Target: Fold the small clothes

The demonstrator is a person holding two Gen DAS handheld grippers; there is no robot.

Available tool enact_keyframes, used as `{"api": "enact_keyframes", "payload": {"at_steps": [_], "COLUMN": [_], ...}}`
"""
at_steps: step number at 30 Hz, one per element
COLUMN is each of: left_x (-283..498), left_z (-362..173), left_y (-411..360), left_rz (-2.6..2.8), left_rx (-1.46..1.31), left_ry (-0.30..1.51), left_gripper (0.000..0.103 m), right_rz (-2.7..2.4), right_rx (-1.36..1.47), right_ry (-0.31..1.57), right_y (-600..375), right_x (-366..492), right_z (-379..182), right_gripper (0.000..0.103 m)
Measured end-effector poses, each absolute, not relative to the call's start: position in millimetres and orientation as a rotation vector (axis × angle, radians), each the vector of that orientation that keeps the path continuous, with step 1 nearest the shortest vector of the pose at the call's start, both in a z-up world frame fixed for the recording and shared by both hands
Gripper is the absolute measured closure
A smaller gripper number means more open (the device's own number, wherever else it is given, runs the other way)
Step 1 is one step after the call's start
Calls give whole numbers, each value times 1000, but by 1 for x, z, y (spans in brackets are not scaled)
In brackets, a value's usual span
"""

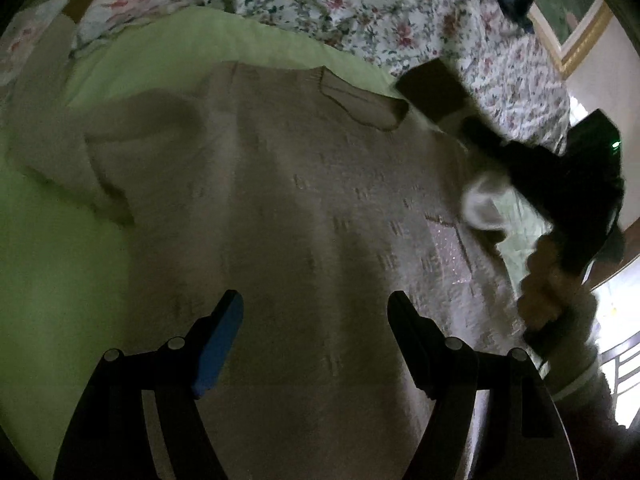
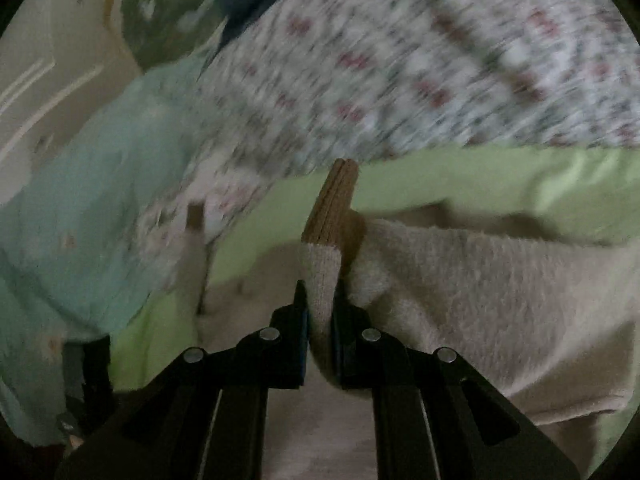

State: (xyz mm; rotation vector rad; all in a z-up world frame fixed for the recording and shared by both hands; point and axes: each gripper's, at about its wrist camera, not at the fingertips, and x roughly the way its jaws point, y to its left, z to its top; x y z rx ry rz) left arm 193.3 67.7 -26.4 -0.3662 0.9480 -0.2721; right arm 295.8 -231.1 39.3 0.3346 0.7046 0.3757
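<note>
the right gripper (image 2: 320,316) is pinching the sleeve (image 2: 322,276) of a beige sweater (image 1: 300,208), its jaws pressed together on the knit just behind the brown cuff (image 2: 334,204), which is sticking up past the tips. the left gripper (image 1: 316,312) is hovering over the sweater's body with its jaws spread and nothing between them. judging from this, the step in hand is folding the sleeve in across the body. to do it well, the right hand should be carrying the sleeve low and flat so the fabric is not bunching, laying the cuff inside the body's outline with the fold running straight along the side seam, while the left jaws could be pressing the body down so it is not dragging along. the grip looks narrow, so a quick pull risks the knit slipping out. the sweater is lying spread on a light green sheet (image 1: 60,264) on a bed, the neckline (image 1: 352,100) pointing toward a floral bedspread (image 1: 360,12). it is a fuzzy, soft knit with faint stitched marks and a small sparkly patch (image 1: 452,252); the other sleeve (image 1: 48,92), also brown-cuffed, is stretching out across the sheet on the opposite side. a pale green cloth (image 2: 80,220) is lying beside the bedspread.
</note>
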Motion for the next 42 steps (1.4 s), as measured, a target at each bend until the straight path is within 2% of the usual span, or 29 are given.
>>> {"api": "enact_keyframes", "payload": {"at_steps": [4, 6, 9, 11, 12, 20, 22, 23, 24, 25, 29, 34, 36, 38, 40, 42], "left_x": [196, 200, 212, 223, 230, 290, 299, 304, 306, 304, 264, 264, 271, 273, 274, 274], "left_z": [-33, -36, -43, -47, -48, -59, -60, -60, -60, -57, -30, -46, -53, -57, -60, -63], "left_y": [74, 77, 78, 76, 74, 66, 65, 64, 63, 65, 87, 94, 91, 86, 82, 80], "left_rz": [-280, -297, -323, -338, -345, -389, -384, -380, -371, -357, -309, -319, -339, -346, -338, -329], "left_rx": [-407, -434, -468, -486, -495, -578, -576, -560, -545, -542, -510, -474, -486, -482, -452, -426], "left_ry": [955, 959, 970, 975, 976, 975, 964, 961, 970, 969, 831, 909, 940, 948, 955, 960], "left_gripper": [27, 27, 23, 23, 23, 24, 41, 72, 96, 97, 96, 93, 77, 67, 67, 74], "right_rz": [460, 496, 562, 554, 544, 332, 281, 254, 236, 204, 84, -110, -133, -145, -139, -150], "right_rx": [289, 243, 263, 291, 309, 427, 453, 472, 484, 493, 493, 486, 496, 505, 489, 465], "right_ry": [786, 843, 902, 880, 867, 786, 781, 777, 774, 769, 746, 778, 793, 823, 858, 897], "right_y": [-187, -167, -158, -168, -175, -255, -271, -279, -285, -294, -324, -364, -373, -379, -379, -379], "right_x": [298, 298, 294, 283, 278, 225, 212, 205, 201, 194, 177, 188, 201, 220, 239, 260], "right_z": [7, -8, -24, -20, -18, -2, -2, -2, -3, -3, 2, 4, 3, -1, -5, -14], "right_gripper": [92, 88, 76, 56, 53, 51, 51, 51, 51, 51, 51, 51, 51, 45, 37, 35]}}
